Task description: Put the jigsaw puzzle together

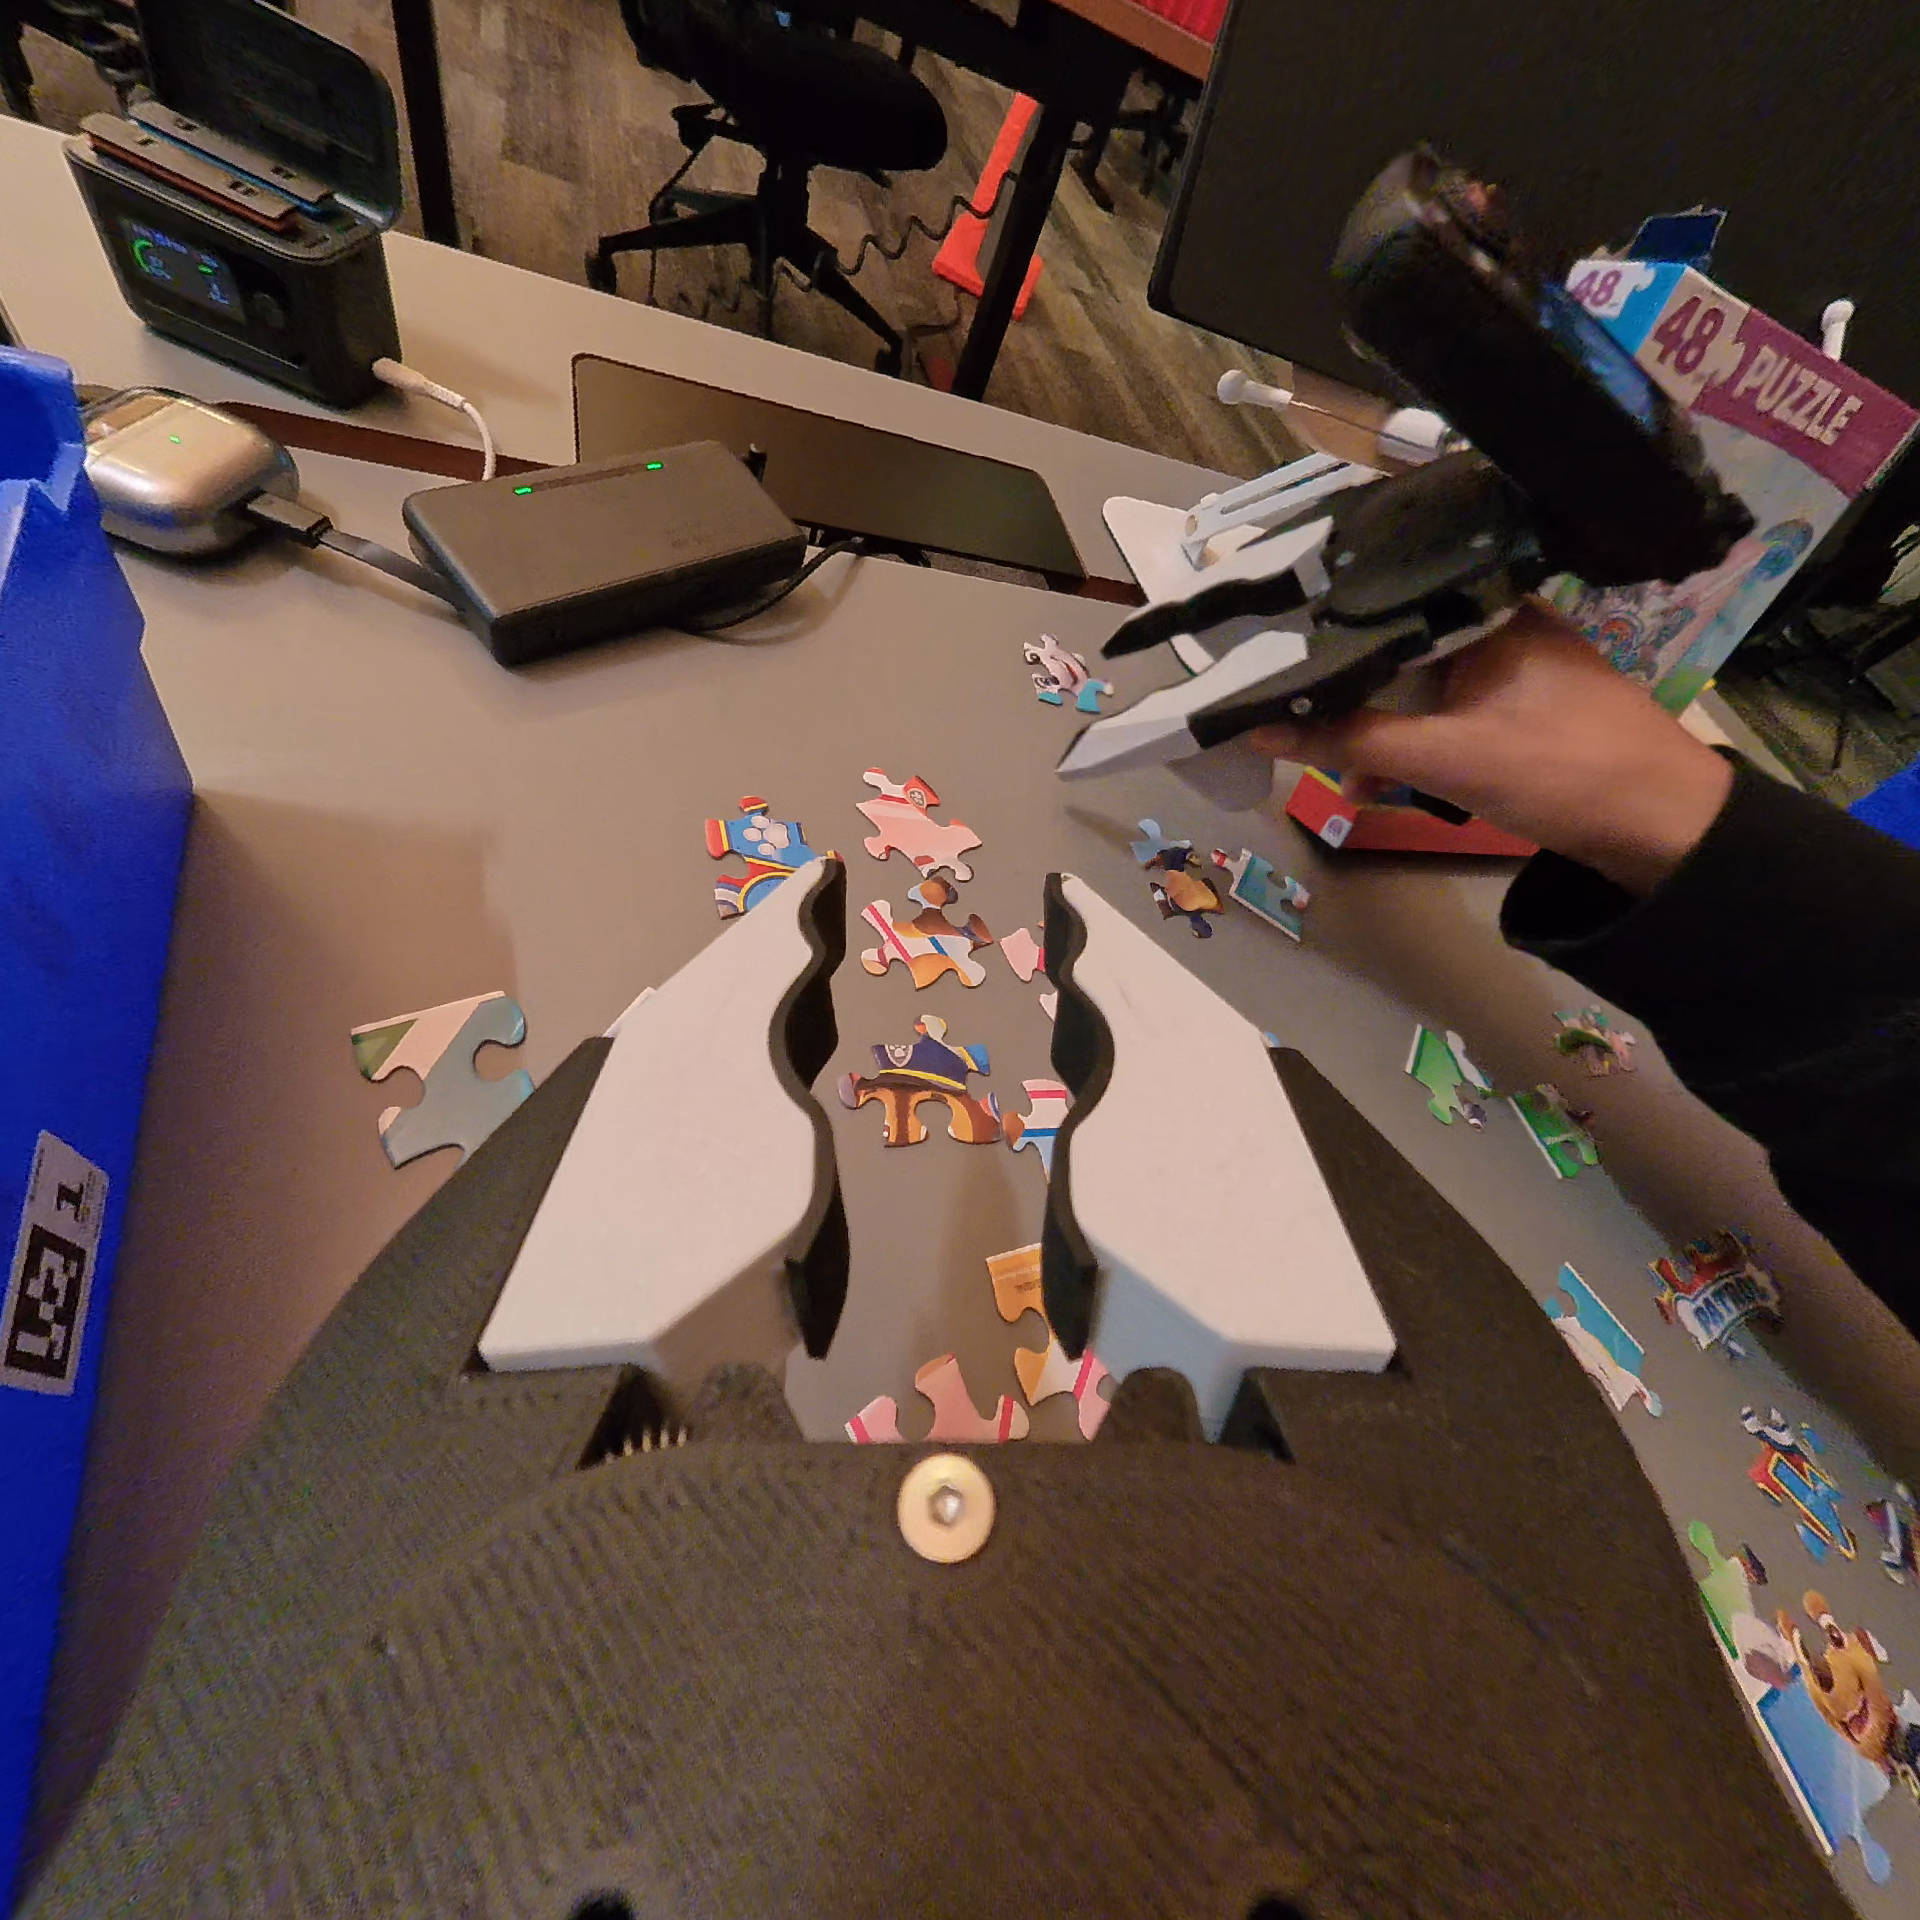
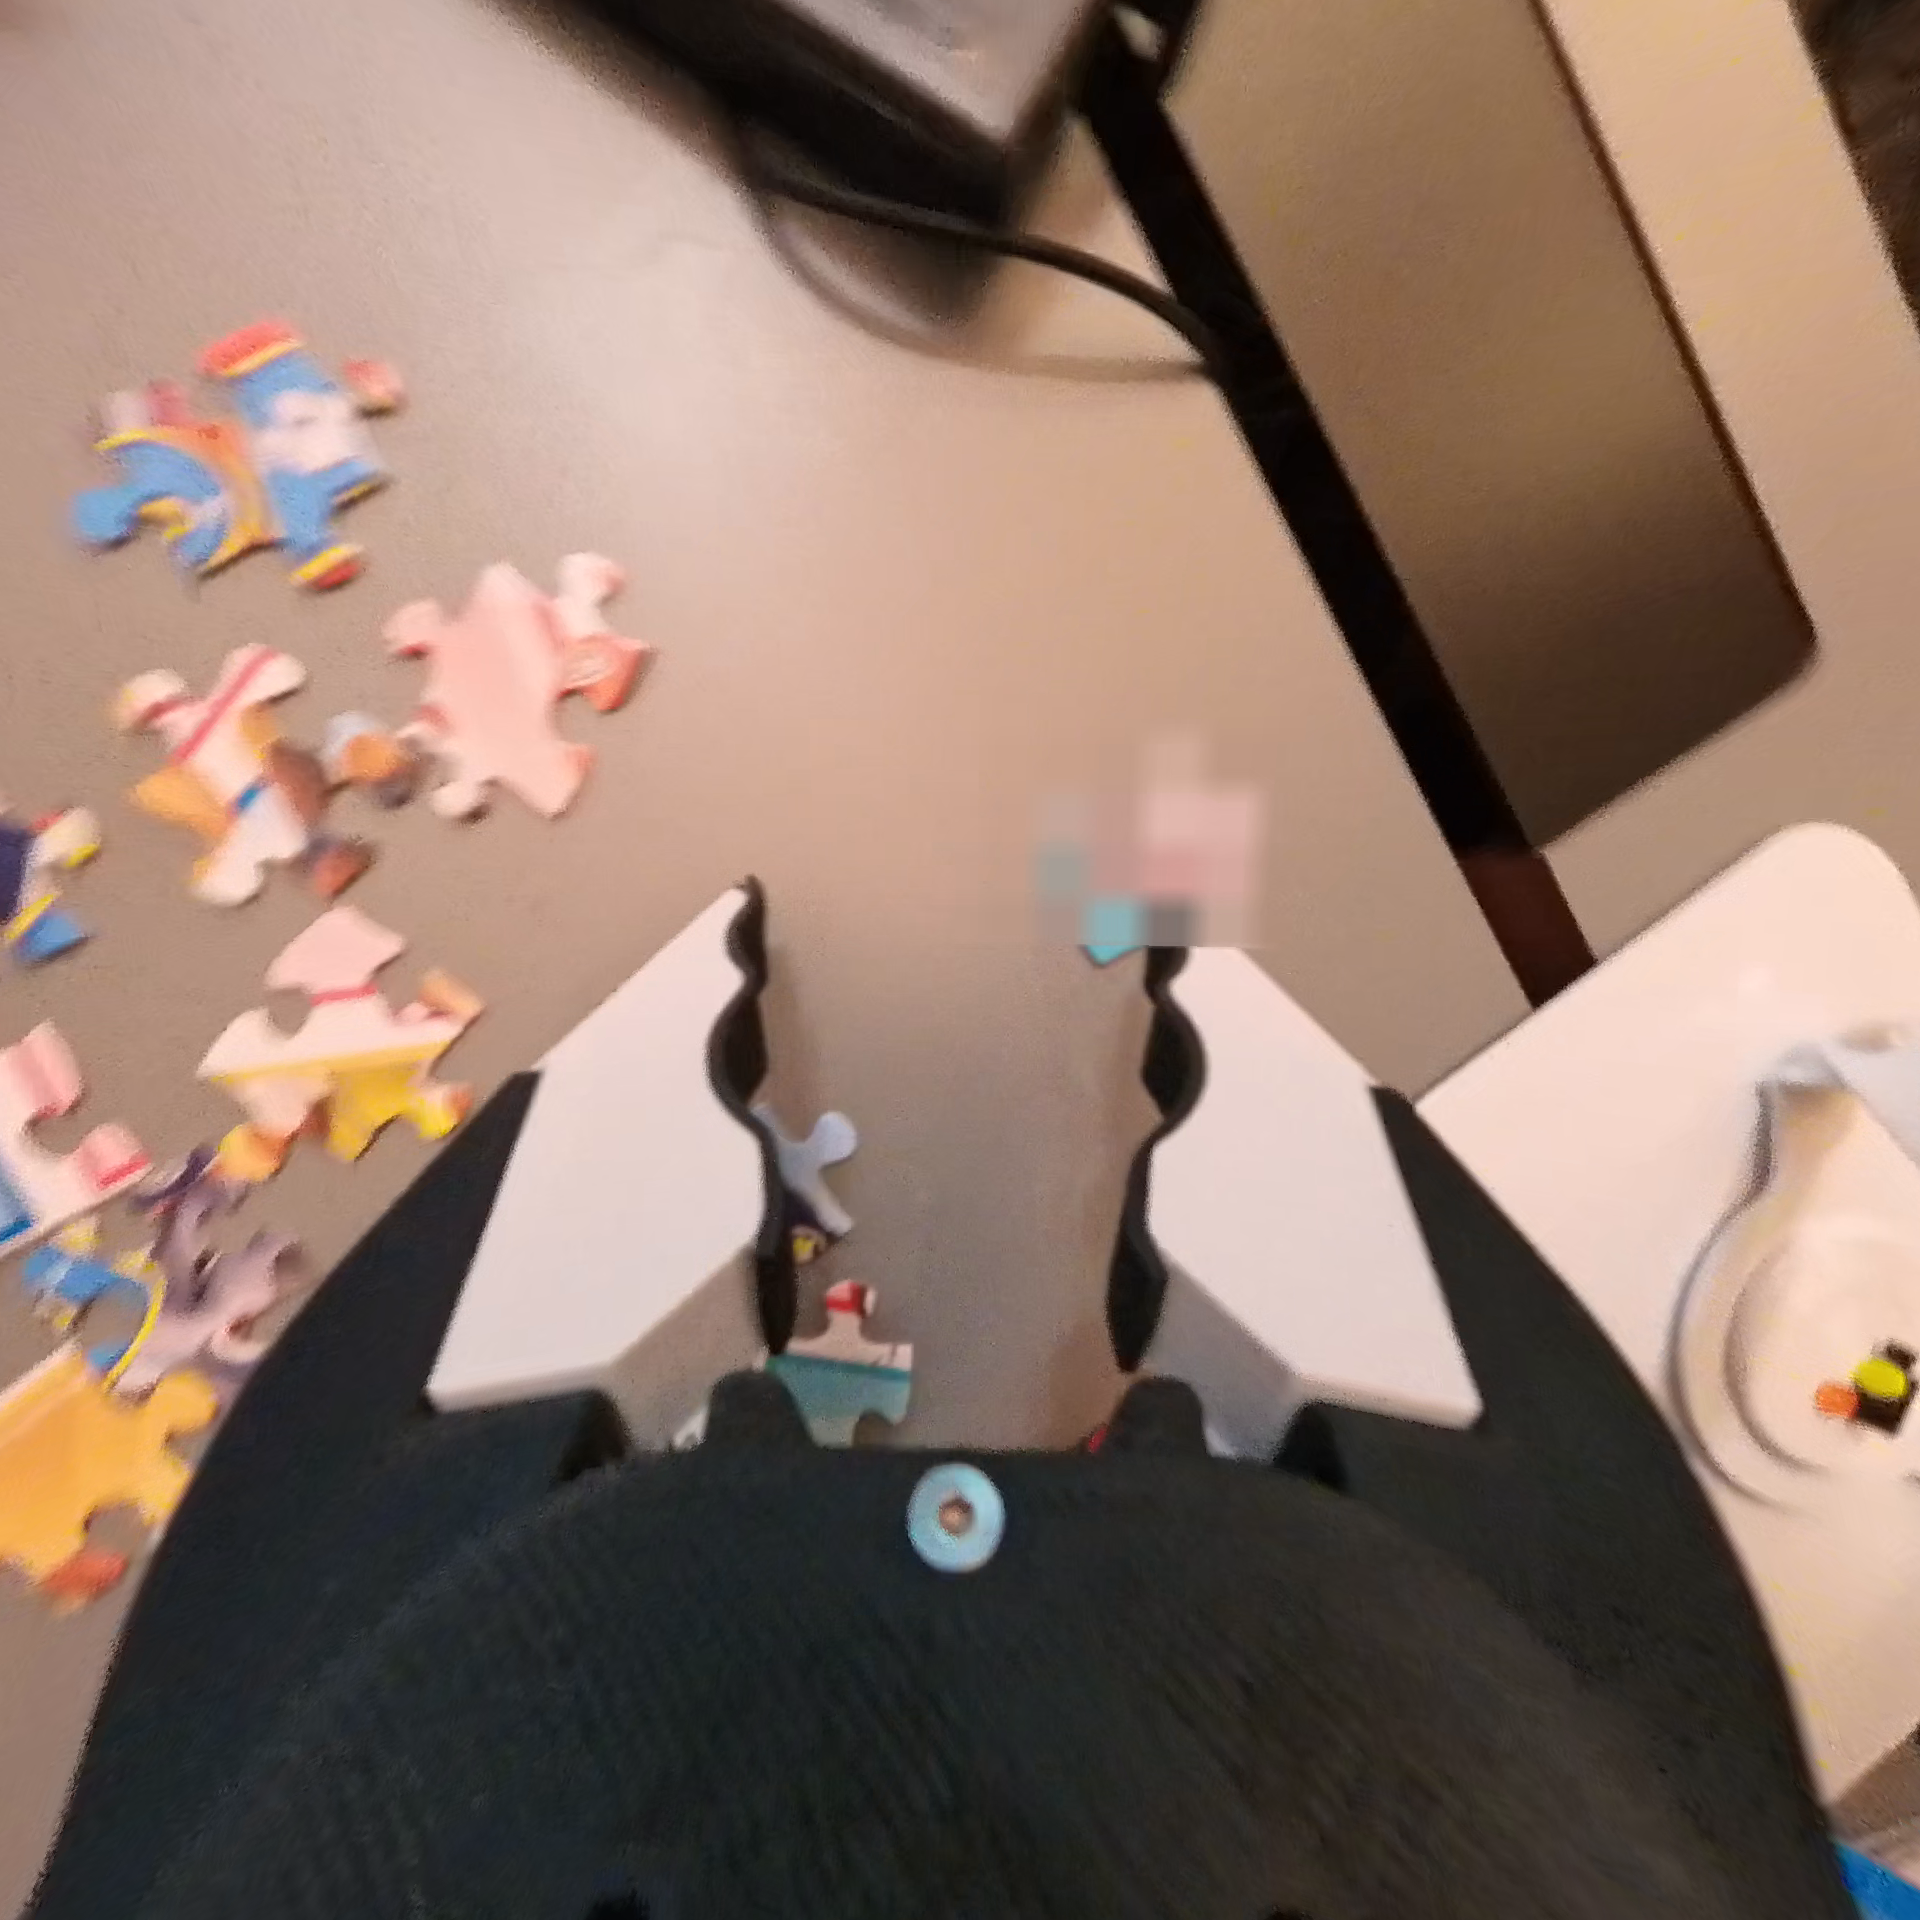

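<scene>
Hovering over a grey table (image 1: 416,779), two grippers have their fingers spread and grip nothing. The left gripper (image 1: 945,883) hangs above four puzzle pieces; a brown-and-white piece (image 1: 925,935) lies between its fingertips. The right gripper (image 2: 951,925), held by a hand (image 1: 1507,727), hovers near one pink-and-teal piece (image 1: 1062,673).

Two claws, left (image 1: 940,883) and right (image 2: 951,925), one in each of a person's hands. About twenty loose puzzle pieces (image 1: 925,935) lie scattered on the desk (image 1: 416,748). One puzzle box (image 1: 1766,416), one blue bin (image 1: 62,831), two black charging units (image 1: 603,540), one office chair (image 1: 790,125).
</scene>
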A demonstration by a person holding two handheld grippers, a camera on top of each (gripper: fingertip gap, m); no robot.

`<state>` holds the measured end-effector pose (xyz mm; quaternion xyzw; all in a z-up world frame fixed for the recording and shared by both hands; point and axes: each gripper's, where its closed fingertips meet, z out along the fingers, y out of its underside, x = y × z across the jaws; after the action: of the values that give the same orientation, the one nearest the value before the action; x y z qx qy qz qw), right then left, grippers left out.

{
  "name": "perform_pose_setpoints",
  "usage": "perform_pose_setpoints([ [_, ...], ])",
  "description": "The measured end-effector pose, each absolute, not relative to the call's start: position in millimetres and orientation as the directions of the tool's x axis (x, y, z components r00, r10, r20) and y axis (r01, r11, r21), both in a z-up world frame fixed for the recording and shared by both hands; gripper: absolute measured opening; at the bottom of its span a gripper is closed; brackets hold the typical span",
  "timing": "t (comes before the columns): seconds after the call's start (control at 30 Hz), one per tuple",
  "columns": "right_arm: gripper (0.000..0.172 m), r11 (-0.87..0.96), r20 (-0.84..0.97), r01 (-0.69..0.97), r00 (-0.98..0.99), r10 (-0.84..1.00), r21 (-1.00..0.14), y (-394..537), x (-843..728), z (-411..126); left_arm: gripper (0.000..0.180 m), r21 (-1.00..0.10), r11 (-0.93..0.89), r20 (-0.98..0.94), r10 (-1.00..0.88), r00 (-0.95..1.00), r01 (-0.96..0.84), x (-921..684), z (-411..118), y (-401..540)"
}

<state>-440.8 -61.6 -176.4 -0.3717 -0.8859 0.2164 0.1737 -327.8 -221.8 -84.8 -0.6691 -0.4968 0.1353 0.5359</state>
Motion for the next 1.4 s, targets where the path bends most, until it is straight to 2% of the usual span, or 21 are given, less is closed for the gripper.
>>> perform_pose_setpoints([
  [0.07, 0.096, 0.575, 0.141, 0.654, -0.591, 0.794, -0.492, -51, -451, -188, 0.036, -0.852, 0.071, 0.354, 0.809, 0.469, 0.519, -328, -84, -222],
  [0.1, 0.103, 0.550, 0.117, 0.678, -0.574, 0.810, -0.487, -50, -451, -193, 0.036, -0.851, 0.074, 0.356, 0.808, 0.469, 0.520, -328, -84, -222],
  [0.17, 0.096, 0.503, 0.013, 0.709, -0.573, 0.820, -0.494, -59, -443, -197, 0.036, -0.852, 0.078, 0.360, 0.805, 0.471, 0.518, -327, -83, -222],
  [0.2, 0.100, 0.496, -0.014, 0.714, -0.577, 0.816, -0.494, -63, -438, -197, 0.036, -0.853, 0.079, 0.361, 0.804, 0.473, 0.516, -327, -82, -222],
  [0.27, 0.096, 0.520, -0.049, 0.707, -0.613, 0.788, -0.480, -73, -420, -196, 0.036, -0.855, 0.079, 0.360, 0.802, 0.476, 0.513, -327, -81, -221],
  [0.4, 0.081, 0.570, -0.259, 0.664, -0.731, 0.631, -0.484, -118, -358, -179, 0.036, -0.854, 0.073, 0.359, 0.800, 0.481, 0.515, -326, -81, -220],
  [0.47, 0.077, 0.592, -0.093, 0.592, -0.746, 0.660, -0.546, -106, -379, -168, 0.036, -0.853, 0.070, 0.356, 0.802, 0.480, 0.517, -326, -82, -220],
  [0.53, 0.081, 0.599, 0.139, 0.508, -0.680, 0.720, -0.618, -83, -421, -153, 0.036, -0.852, 0.068, 0.356, 0.803, 0.478, 0.519, -327, -83, -220],
  [0.57, 0.080, 0.590, 0.199, 0.492, -0.636, 0.746, -0.640, -73, -439, -150, 0.036, -0.851, 0.067, 0.355, 0.804, 0.477, 0.520, -327, -84, -220],
  [0.63, 0.092, 0.561, 0.196, 0.552, -0.583, 0.789, -0.617, -61, -456, -166, 0.036, -0.849, 0.066, 0.354, 0.808, 0.472, 0.524, -327, -85, -221],
  [0.73, 0.120, 0.476, 0.050, 0.674, -0.547, 0.836, -0.565, -64, -456, -197, 0.036, -0.852, 0.075, 0.355, 0.811, 0.465, 0.519, -328, -85, -225],
  [0.87, 0.119, 0.389, -0.071, 0.709, -0.525, 0.848, -0.588, -73, -448, -195, 0.036, -0.855, 0.099, 0.372, 0.801, 0.469, 0.509, -327, -79, -226],
  [0.93, 0.103, 0.369, -0.235, 0.727, -0.583, 0.778, -0.579, -97, -421, -185, 0.036, -0.857, 0.095, 0.370, 0.797, 0.477, 0.507, -327, -78, -224],
  [0.97, 0.086, 0.359, -0.381, 0.746, -0.618, 0.688, -0.562, -117, -398, -176, 0.036, -0.857, 0.090, 0.367, 0.797, 0.479, 0.507, -326, -78, -223],
  [1.03, 0.078, 0.351, -0.581, 0.767, -0.638, 0.505, -0.537, -145, -359, -156, 0.036, -0.858, 0.081, 0.361, 0.798, 0.483, 0.507, -326, -78, -221],
  [1.1, 0.065, 0.358, -0.526, 0.708, -0.698, 0.486, -0.609, -143, -360, -147, 0.036, -0.858, 0.077, 0.358, 0.799, 0.483, 0.508, -326, -78, -221],
  [1.2, 0.061, 0.420, -0.290, 0.590, -0.756, 0.586, -0.690, -121, -390, -147, 0.036, -0.856, 0.078, 0.359, 0.801, 0.478, 0.511, -326, -80, -222],
  [1.4, 0.062, 0.578, -0.146, 0.510, -0.816, 0.559, -0.637, -119, -383, -171, 0.036, -0.853, 0.083, 0.361, 0.807, 0.467, 0.516, -328, -82, -225],
])
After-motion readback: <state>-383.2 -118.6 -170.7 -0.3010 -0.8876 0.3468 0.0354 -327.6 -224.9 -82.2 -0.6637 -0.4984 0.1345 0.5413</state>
